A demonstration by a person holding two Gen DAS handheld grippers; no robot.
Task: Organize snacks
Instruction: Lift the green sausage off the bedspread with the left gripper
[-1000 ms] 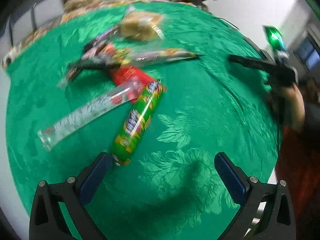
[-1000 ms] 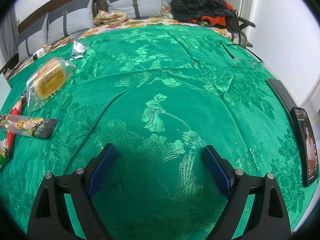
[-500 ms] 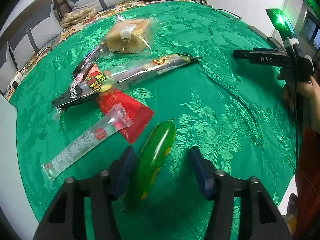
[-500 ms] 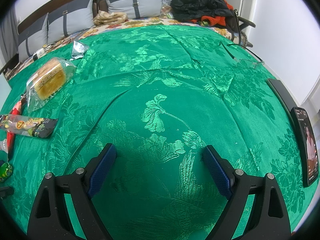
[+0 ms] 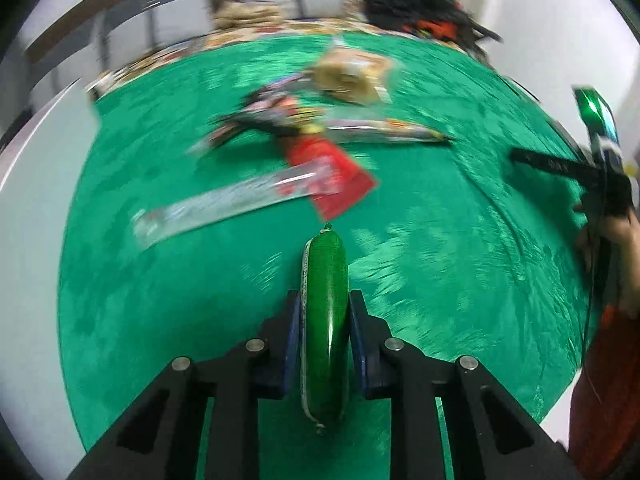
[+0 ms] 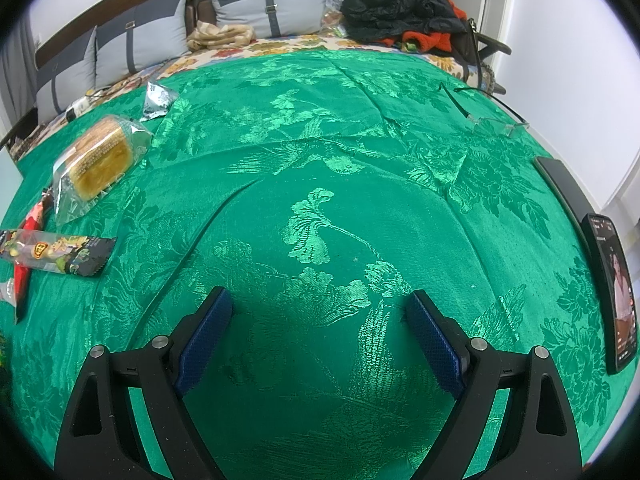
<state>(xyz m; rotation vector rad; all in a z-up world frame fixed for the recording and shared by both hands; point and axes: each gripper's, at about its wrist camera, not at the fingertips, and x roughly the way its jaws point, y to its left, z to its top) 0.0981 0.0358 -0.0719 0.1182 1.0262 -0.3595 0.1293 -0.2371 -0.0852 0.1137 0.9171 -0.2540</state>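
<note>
A green sausage stick [image 5: 326, 264] lies lengthwise between the blue pads of my left gripper [image 5: 325, 299]. The jaws are closing and both pads press on its sides. Beyond it, blurred, lies the snack pile: a clear long packet [image 5: 236, 200], a red packet [image 5: 336, 176], a long dark packet [image 5: 384, 132] and wrapped bread [image 5: 352, 76]. My right gripper [image 6: 318, 316] hangs open over bare green tablecloth [image 6: 320, 184] with nothing between its fingers. In the right wrist view the bread [image 6: 98, 160] and the dark packet [image 6: 60, 254] sit at the far left.
A silver packet [image 6: 158, 100] lies at the back left. A phone [image 6: 614, 292] and a dark flat device [image 6: 560, 184] lie along the table's right edge, and glasses [image 6: 492, 122] at the back right. A sofa with cushions [image 6: 264, 8] and piled clothes [image 6: 400, 4] stands behind.
My left gripper went from wide open to shut on the green sausage stick, which now points straight ahead. The left view has swung and blurred. The right gripper has not moved.
</note>
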